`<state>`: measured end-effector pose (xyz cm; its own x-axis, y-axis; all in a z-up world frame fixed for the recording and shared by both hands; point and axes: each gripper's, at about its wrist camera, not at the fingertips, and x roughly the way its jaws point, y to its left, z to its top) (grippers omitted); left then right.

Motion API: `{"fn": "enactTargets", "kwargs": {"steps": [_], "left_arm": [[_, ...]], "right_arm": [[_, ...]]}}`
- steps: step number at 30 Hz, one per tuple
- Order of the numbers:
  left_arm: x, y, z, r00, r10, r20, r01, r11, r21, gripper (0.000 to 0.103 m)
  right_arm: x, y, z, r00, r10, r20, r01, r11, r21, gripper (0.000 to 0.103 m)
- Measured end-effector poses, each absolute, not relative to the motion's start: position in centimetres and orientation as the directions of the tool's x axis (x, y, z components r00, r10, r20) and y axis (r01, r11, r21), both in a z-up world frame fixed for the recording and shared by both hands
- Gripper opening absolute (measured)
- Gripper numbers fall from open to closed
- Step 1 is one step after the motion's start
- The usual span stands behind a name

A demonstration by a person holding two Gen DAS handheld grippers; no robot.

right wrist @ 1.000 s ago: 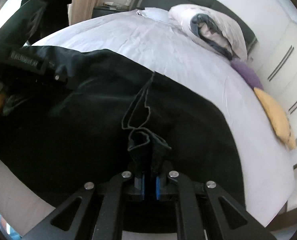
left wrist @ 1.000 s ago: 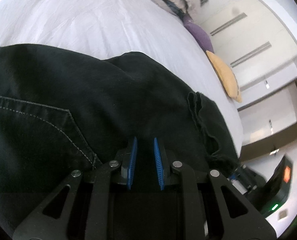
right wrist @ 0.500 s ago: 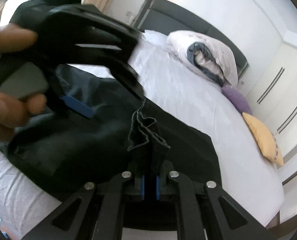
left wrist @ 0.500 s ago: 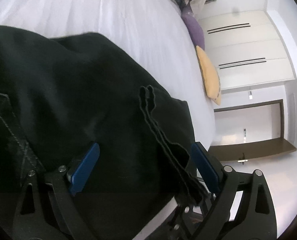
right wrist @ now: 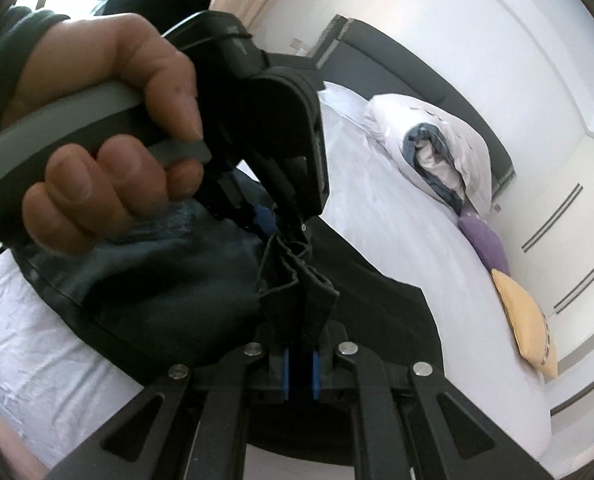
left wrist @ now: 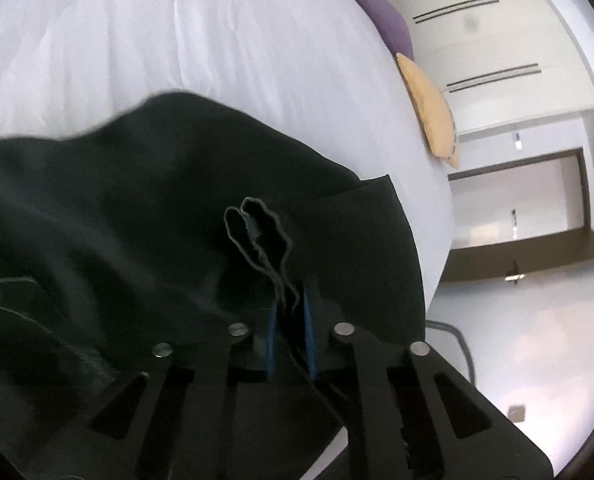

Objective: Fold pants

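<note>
While both jaws pinch the same bunched edge, the entries run left to right:

Left gripper (left wrist: 289, 320): jaws have just been closing and now stand clamped on a gathered hem of the pants (left wrist: 137, 200); the frayed edge loops up out of the blue pads.
Left hand (right wrist: 105, 132): seen from the right wrist view, wrapped round the grey handle, its tool reaching down onto the cloth just ahead of the other tool.
Pants: black, lying on the bed (left wrist: 177, 40); the bulk spreads left and away from both tools, and one corner reaches toward the bed's right edge.
Right gripper (right wrist: 299, 372): jaws closed tight on a folded wad of the same hem; cloth rises straight out between the pads.
Key relation: the two grips sit just beside each other on one edge, the left a little farther along it; the garment's long axis appears to run away to the left.
Next move, as judged: both hands carry the held edge together across the body of the pants.
Bystanders: purple cushion (right wrist: 483, 240) and yellow cushion (right wrist: 527, 320), well apart, at the right.
</note>
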<state>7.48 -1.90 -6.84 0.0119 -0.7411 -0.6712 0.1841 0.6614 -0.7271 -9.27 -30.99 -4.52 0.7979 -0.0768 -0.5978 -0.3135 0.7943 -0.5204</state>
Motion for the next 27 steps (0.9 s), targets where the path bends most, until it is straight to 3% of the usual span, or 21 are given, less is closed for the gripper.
{"fn": "enactTargets", "kwargs": {"steps": [15, 20, 22, 23, 24, 26, 27], "left_arm": [[7.3, 7.1, -7.0, 0.072, -0.677, -0.732, 0.193, 0.730, -0.656, 0.007], [7.7, 6.8, -8.7, 0.061, -0.675, -0.735, 0.165, 0.733, -0.660, 0.011], [7.7, 7.0, -8.2, 0.075, -0.663, -0.745, 0.175, 0.744, -0.645, 0.015], [7.6, 7.1, -7.6, 0.094, -0.641, -0.762, 0.188, 0.763, -0.618, 0.015], [7.6, 7.7, -6.8, 0.129, -0.596, -0.792, 0.196, 0.799, -0.569, 0.015], [7.5, 8.0, -5.3, 0.189, -0.530, -0.826, 0.187, 0.846, -0.500, 0.015], [7.5, 8.7, -4.6, 0.217, -0.509, -0.833, 0.175, 0.860, -0.480, 0.015]], "right_arm": [[-9.0, -24.5, -7.1, 0.740, 0.007, -0.672, -0.485, 0.698, -0.527, 0.009], [-8.2, -24.4, -8.9, 0.682, 0.001, -0.731, -0.520, 0.703, -0.485, 0.014], [-7.9, -25.0, -8.6, 0.670, 0.018, -0.742, -0.519, 0.726, -0.451, 0.018], [-7.7, -25.5, -7.9, 0.643, 0.059, -0.763, -0.529, 0.755, -0.387, 0.026], [-7.4, -26.3, -7.3, 0.620, 0.097, -0.778, -0.536, 0.777, -0.330, 0.042], [-6.9, -27.9, -5.8, 0.563, 0.209, -0.800, -0.557, 0.811, -0.180, 0.058], [-6.8, -29.1, -4.7, 0.534, 0.285, -0.796, -0.562, 0.823, -0.083, 0.059]]}}
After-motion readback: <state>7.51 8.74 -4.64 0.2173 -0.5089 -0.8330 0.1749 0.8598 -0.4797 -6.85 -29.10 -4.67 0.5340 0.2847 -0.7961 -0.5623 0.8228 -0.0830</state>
